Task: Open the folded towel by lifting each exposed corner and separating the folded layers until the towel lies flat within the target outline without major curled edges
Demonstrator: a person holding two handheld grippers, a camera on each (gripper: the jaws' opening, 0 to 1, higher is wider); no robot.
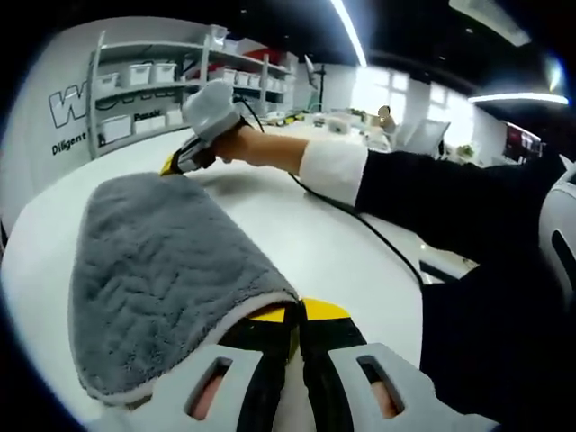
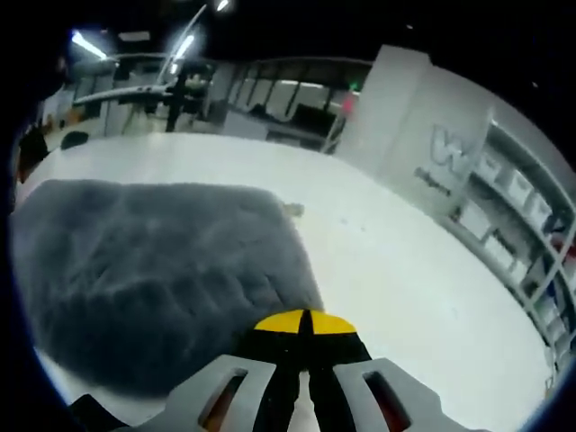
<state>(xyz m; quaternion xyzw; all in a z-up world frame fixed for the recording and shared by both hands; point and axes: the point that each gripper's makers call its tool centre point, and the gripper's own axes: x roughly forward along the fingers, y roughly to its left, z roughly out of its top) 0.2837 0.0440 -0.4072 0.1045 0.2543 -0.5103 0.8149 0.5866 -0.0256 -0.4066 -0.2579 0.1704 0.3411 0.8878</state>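
Note:
A grey plush towel (image 1: pixel 162 270) lies folded on the white table (image 1: pixel 315 234). At the bottom of the left gripper view, my left gripper (image 1: pixel 297 312) has its yellow-tipped jaws pressed together on the towel's near corner. The right gripper (image 1: pixel 191 158) comes in at the towel's far corner, held by a hand with a white cuff and a black sleeve (image 1: pixel 450 202). In the right gripper view the towel (image 2: pixel 153 270) spreads to the left, and my right gripper (image 2: pixel 306 324) is shut at its corner, the cloth meeting the yellow tips.
A black cable (image 1: pixel 360 220) trails across the table from the right gripper. Shelves with white bins (image 1: pixel 144 85) stand behind the table against a lettered wall (image 2: pixel 450 153). Bare tabletop (image 2: pixel 405 270) stretches to the right of the towel.

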